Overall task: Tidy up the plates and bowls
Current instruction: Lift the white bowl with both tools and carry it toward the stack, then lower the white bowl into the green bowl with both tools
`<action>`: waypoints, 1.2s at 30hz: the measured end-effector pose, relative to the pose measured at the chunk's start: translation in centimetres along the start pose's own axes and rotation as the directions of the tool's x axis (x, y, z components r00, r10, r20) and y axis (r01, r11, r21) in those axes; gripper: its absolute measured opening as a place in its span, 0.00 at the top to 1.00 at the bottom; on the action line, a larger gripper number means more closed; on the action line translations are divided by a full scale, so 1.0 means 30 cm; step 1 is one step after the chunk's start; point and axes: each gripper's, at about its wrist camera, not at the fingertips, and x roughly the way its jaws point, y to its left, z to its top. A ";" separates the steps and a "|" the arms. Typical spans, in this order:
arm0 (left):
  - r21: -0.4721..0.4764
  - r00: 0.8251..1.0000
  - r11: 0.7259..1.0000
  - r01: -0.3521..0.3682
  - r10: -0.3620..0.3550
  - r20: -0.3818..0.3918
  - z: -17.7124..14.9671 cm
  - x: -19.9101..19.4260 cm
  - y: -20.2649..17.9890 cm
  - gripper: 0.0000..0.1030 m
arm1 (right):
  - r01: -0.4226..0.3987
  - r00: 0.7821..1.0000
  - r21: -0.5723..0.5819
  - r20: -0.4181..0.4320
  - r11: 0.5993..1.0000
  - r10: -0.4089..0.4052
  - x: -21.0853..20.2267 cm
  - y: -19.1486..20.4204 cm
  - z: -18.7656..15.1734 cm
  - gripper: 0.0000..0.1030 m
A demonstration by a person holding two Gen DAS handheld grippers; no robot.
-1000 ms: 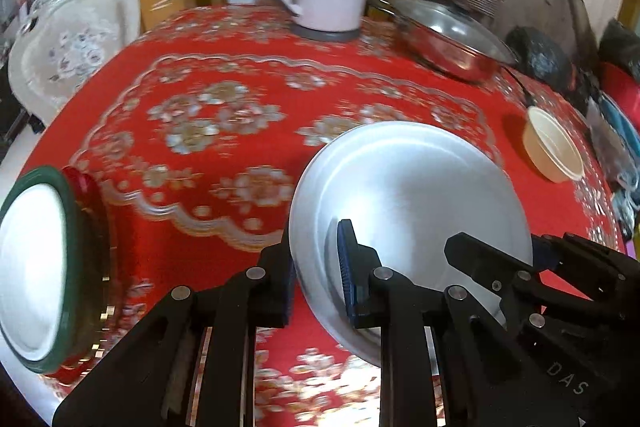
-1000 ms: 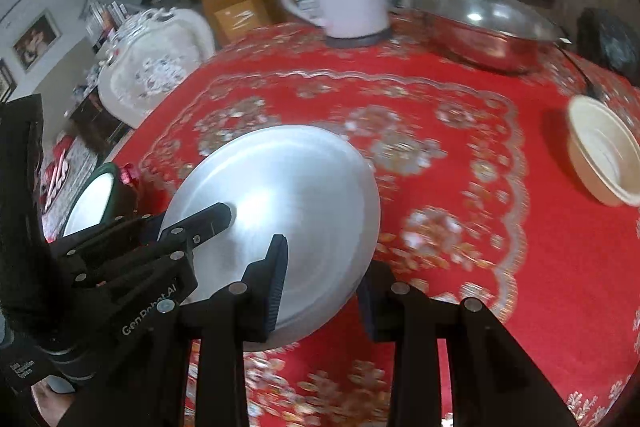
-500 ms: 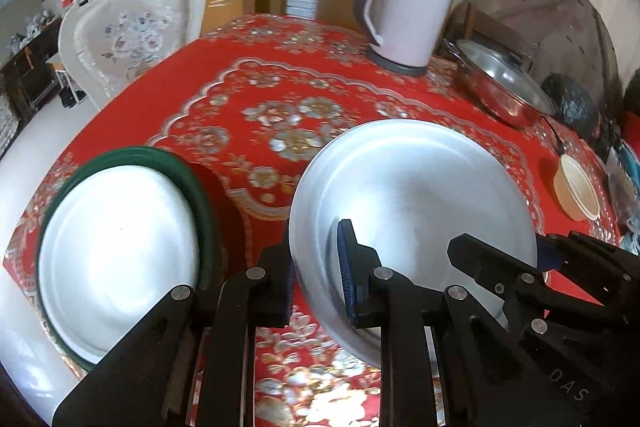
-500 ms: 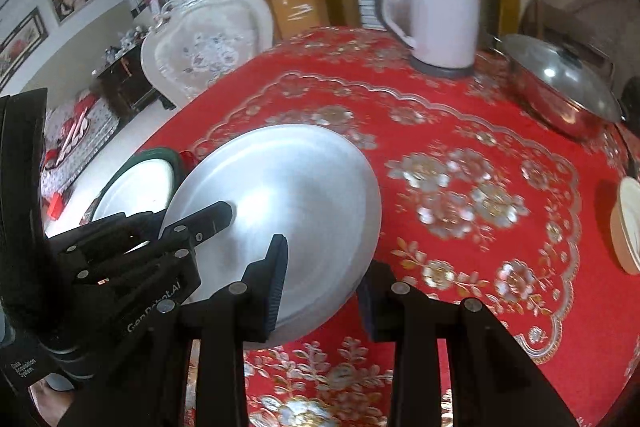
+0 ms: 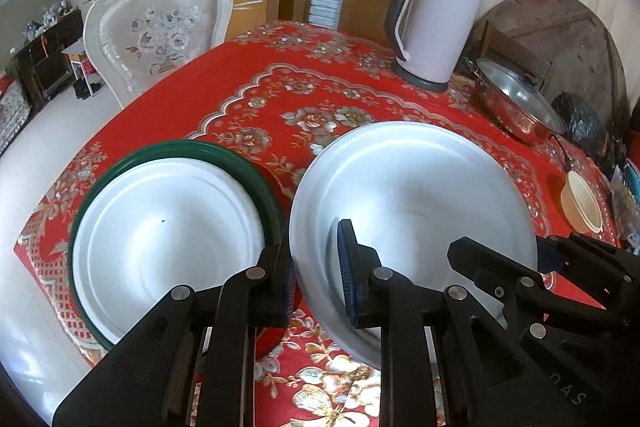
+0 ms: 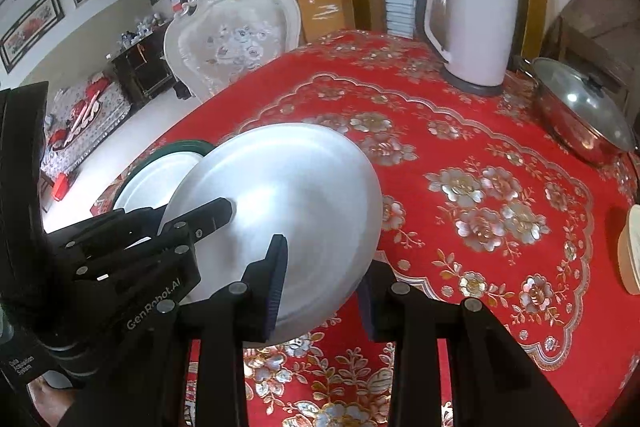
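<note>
A round silver metal plate is held above the red tablecloth by both grippers. My left gripper is shut on its left rim, and my right gripper is shut on its right rim. The plate also shows in the right wrist view. To its left, a white plate with a green rim lies near the table's front left edge; it shows partly behind the metal plate in the right wrist view. A small cream bowl sits at the right.
A white electric kettle stands at the back of the table. A lidded steel pan sits at the back right. An ornate white chair stands beyond the table's left side. The table's edge lies close on the left.
Both grippers have carried the metal plate up and to the left. The green-rimmed plate, once at the far left edge, now lies right beside the metal plate.
</note>
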 end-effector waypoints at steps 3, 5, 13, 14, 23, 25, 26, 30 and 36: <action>-0.011 1.000 1.000 -0.008 0.008 0.004 0.000 -0.011 0.022 0.82 | -0.004 1.000 -0.016 0.000 1.000 0.004 0.008 0.025 0.006 0.67; -0.018 1.000 1.000 -0.016 0.017 0.007 0.000 -0.019 0.043 0.82 | -0.011 1.000 -0.024 -0.001 1.000 0.011 0.014 0.040 0.012 0.67; -0.051 0.998 0.997 -0.052 0.053 0.031 0.006 -0.059 0.125 0.82 | -0.041 0.999 -0.068 0.005 0.997 0.042 0.024 0.121 0.038 0.67; -0.059 0.998 0.997 -0.055 0.057 0.033 0.007 -0.064 0.139 0.82 | -0.045 0.999 -0.078 0.005 0.996 0.046 0.027 0.134 0.044 0.67; -0.096 0.994 0.991 -0.090 0.095 0.048 0.003 -0.098 0.224 0.82 | -0.072 0.997 -0.127 0.004 0.989 0.074 0.049 0.224 0.068 0.67; -0.106 0.994 0.990 -0.095 0.101 0.045 0.001 -0.098 0.245 0.82 | -0.077 0.997 -0.135 0.000 0.988 0.077 0.057 0.239 0.071 0.67; -0.110 0.994 0.989 -0.099 0.105 0.043 0.001 -0.097 0.253 0.82 | -0.080 0.997 -0.141 -0.002 0.987 0.081 0.064 0.250 0.074 0.66; -0.128 0.992 0.985 -0.116 0.122 0.038 -0.003 -0.094 0.291 0.82 | -0.091 0.996 -0.159 -0.014 0.983 0.090 0.088 0.285 0.084 0.66; -0.157 0.989 0.978 -0.140 0.144 0.017 -0.011 -0.070 0.354 0.82 | -0.110 0.994 -0.182 -0.042 0.977 0.104 0.138 0.334 0.093 0.66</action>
